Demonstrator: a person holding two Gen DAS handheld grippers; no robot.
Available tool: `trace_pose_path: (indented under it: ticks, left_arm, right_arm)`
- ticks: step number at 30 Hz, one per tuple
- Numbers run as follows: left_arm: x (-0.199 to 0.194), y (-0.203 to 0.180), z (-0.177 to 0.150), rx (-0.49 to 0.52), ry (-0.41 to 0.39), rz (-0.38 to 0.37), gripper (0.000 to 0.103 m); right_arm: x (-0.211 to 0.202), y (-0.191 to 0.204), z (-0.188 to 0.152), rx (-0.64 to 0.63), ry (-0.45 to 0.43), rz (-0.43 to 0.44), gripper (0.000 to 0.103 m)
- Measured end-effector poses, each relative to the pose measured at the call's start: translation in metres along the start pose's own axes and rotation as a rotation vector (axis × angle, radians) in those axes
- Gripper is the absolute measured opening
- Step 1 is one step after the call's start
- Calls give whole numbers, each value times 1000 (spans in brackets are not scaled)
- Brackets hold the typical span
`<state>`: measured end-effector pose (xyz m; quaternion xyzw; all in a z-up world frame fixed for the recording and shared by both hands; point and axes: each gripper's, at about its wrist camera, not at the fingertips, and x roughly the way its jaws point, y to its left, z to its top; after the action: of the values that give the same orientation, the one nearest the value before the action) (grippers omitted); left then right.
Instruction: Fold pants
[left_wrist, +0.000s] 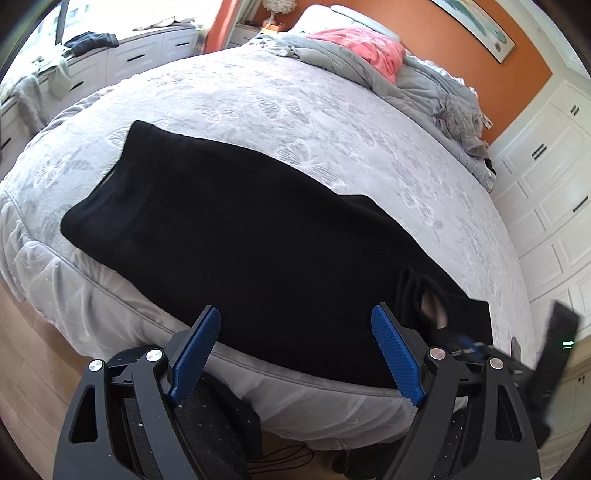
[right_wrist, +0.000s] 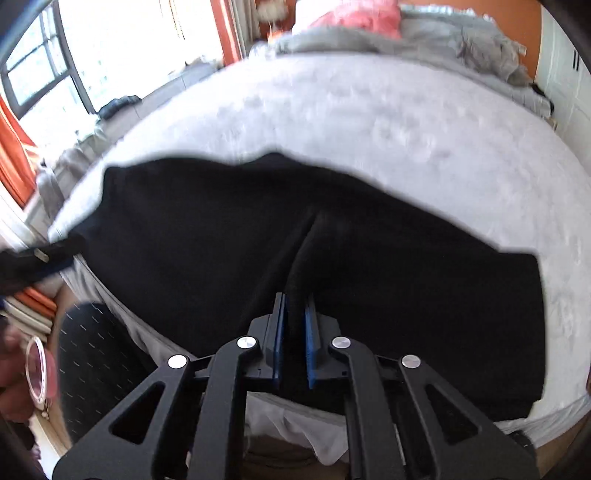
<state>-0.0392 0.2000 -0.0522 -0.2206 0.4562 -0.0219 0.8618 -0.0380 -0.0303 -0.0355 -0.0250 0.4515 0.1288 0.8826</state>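
The black pants (left_wrist: 236, 236) lie crosswise ahead of both grippers. The right gripper (right_wrist: 294, 325) pinches a fabric ridge between its fingers; the left gripper (left_wrist: 295, 354) gapes empty at the near edge.

Both wrist views face the bed (left_wrist: 332, 122) closely from its foot.

No readable text, label, brand, number or sign shows in either view; nothing on any surface can be read.

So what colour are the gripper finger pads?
Blue, ribbed pads on black frames, clearest in the left wrist view.
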Motion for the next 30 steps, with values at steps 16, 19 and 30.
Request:
trace_pose_path:
  ticks: [16, 19, 30]
  left_arm:
    - [-8, 106, 32, -342, -65, 23, 85]
    - [-16, 127, 37, -387, -93, 80, 85]
    - [11, 139, 48, -405, -51, 95, 85]
  right_arm:
    - [56, 45, -20, -124, 120, -160, 30]
    - [28, 34, -8, -81, 86, -173, 16]
    - [18, 47, -8, -118, 77, -98, 41]
